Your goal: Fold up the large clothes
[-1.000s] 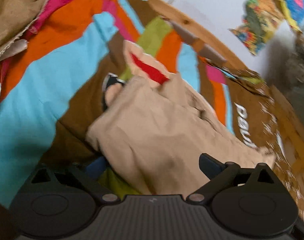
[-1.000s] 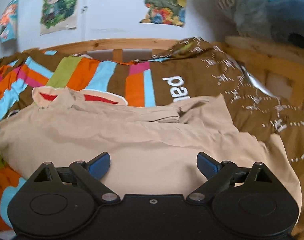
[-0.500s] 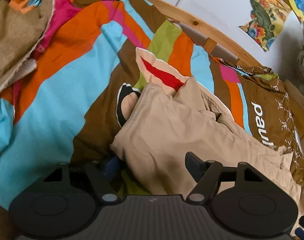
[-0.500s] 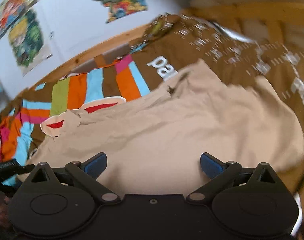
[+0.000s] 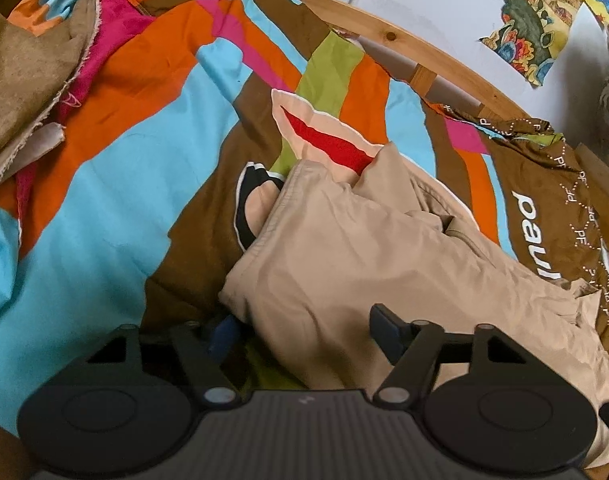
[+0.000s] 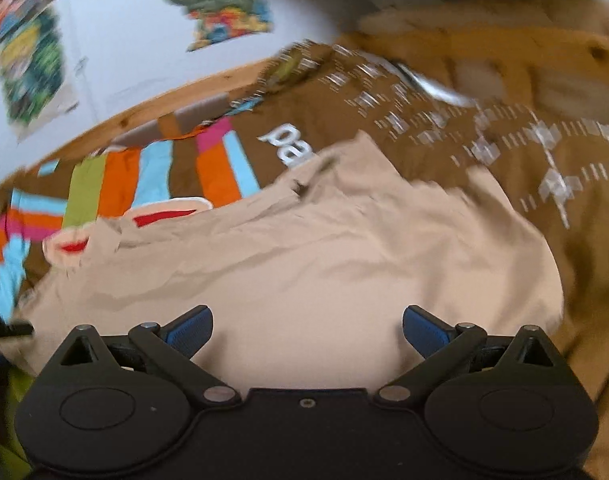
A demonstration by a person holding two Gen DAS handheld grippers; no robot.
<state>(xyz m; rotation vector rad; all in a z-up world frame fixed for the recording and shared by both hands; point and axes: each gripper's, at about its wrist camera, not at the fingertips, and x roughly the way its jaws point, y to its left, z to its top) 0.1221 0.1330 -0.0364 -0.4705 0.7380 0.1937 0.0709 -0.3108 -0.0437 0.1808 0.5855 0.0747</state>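
Observation:
A beige garment (image 5: 364, 256) lies crumpled on a striped bedspread (image 5: 124, 168). My left gripper (image 5: 304, 330) sits at its near left corner. Its jaws are closing with that corner of cloth between them. The left pad (image 5: 224, 332) is half hidden under the fold, and the pads are not clearly pressing on the cloth. In the right wrist view the same garment (image 6: 304, 248) spreads wide and blurred. My right gripper (image 6: 306, 330) hovers over its near edge, open, with nothing pinched. A black part of the left gripper (image 6: 4, 326) shows at the left edge.
A frayed tan blanket (image 5: 24, 80) is heaped at the far left. A brown patterned cover (image 6: 464, 120) lies to the right of the garment. The wooden bed rail (image 5: 424, 52) runs along the back under a white wall with posters (image 6: 224, 4).
The left jaws have narrowed around the garment's corner while that hand stayed put. The right wrist has rolled, tilting its view, and its jaws stand slightly wider.

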